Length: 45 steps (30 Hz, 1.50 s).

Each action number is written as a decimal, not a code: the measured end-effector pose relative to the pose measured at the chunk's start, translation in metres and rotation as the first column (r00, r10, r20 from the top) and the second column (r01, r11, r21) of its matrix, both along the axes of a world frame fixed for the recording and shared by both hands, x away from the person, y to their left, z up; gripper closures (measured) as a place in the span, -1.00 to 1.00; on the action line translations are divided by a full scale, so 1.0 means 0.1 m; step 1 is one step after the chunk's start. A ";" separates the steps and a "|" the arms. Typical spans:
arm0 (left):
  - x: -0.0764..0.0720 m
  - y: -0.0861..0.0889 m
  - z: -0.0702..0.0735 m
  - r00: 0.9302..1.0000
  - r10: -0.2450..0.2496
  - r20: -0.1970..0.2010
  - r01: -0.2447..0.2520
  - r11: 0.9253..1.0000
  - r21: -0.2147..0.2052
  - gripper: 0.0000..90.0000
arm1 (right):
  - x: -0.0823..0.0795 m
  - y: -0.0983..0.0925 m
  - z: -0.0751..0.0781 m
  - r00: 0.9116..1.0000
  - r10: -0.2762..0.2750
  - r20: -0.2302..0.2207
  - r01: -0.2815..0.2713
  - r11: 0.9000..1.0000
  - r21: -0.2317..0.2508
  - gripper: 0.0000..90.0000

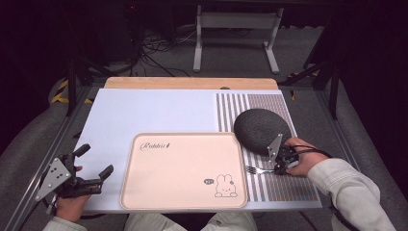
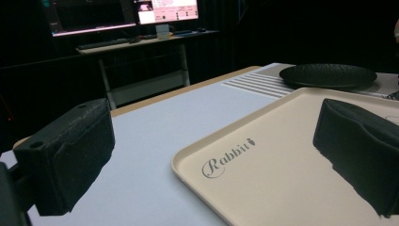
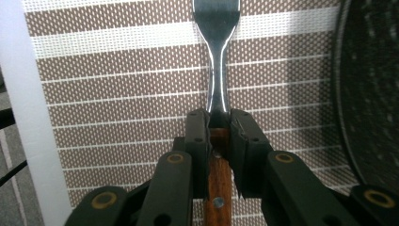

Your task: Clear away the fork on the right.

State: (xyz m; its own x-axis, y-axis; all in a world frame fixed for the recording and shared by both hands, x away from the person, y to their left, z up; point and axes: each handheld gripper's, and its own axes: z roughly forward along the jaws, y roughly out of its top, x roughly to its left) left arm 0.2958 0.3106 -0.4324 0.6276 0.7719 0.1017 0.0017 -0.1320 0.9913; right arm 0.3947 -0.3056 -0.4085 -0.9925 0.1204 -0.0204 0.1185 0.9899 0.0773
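A fork (image 3: 217,56) with a steel head and a brown wooden handle lies on the striped placemat (image 1: 279,185). My right gripper (image 3: 219,125) is shut on the fork's handle, both pads pressed against it where wood meets steel. In the high view the fork (image 1: 254,169) points left toward the beige tray (image 1: 183,171), with the right gripper (image 1: 280,163) just below the dark plate (image 1: 262,130). My left gripper (image 1: 94,161) hangs open left of the tray, nothing between its pads (image 2: 70,155).
The beige tray carries a rabbit drawing and script lettering (image 2: 226,157). A pale blue mat (image 1: 154,113) covers the table's left and middle. The dark round plate (image 2: 328,75) sits on the placemat at the right. Table legs and cables stand beyond the far edge.
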 end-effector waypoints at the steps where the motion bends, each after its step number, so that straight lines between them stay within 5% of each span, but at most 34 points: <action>1: 0.00 0.00 0.00 1.000 0.000 0.000 0.000 1.000 0.001 -1.00 | -0.01 0.00 0.03 1.000 -0.004 0.002 0.004 1.000 0.000 0.75; 7: 0.00 0.00 0.00 1.000 -0.003 0.000 0.003 1.000 -0.002 -1.00 | -0.04 0.01 0.19 1.000 -0.008 0.023 0.008 1.000 0.012 0.75; 17: 0.00 0.00 0.00 1.000 0.000 -0.001 0.000 1.000 -0.005 -1.00 | -0.08 0.03 0.51 0.996 -0.049 0.068 0.042 0.994 0.098 0.75; 27: 0.00 0.00 0.00 1.000 0.001 0.000 -0.001 1.000 -0.007 -1.00 | -0.12 0.10 0.67 0.991 -0.082 0.107 0.062 0.982 0.176 0.75; 34: 0.00 0.00 0.00 1.000 -0.002 0.001 0.002 1.000 -0.007 -1.00 | -0.12 0.21 0.72 0.986 -0.144 0.090 0.116 0.959 0.260 0.75; 41: 0.00 0.00 0.01 1.000 -0.002 0.005 0.002 1.000 -0.010 -1.00 | -0.11 0.37 0.76 0.975 -0.211 0.070 0.183 0.942 0.281 0.75; 45: 0.00 0.00 0.01 1.000 -0.003 0.007 0.003 1.000 -0.009 -1.00 | -0.10 0.46 0.80 0.960 -0.273 0.068 0.242 0.924 0.296 0.75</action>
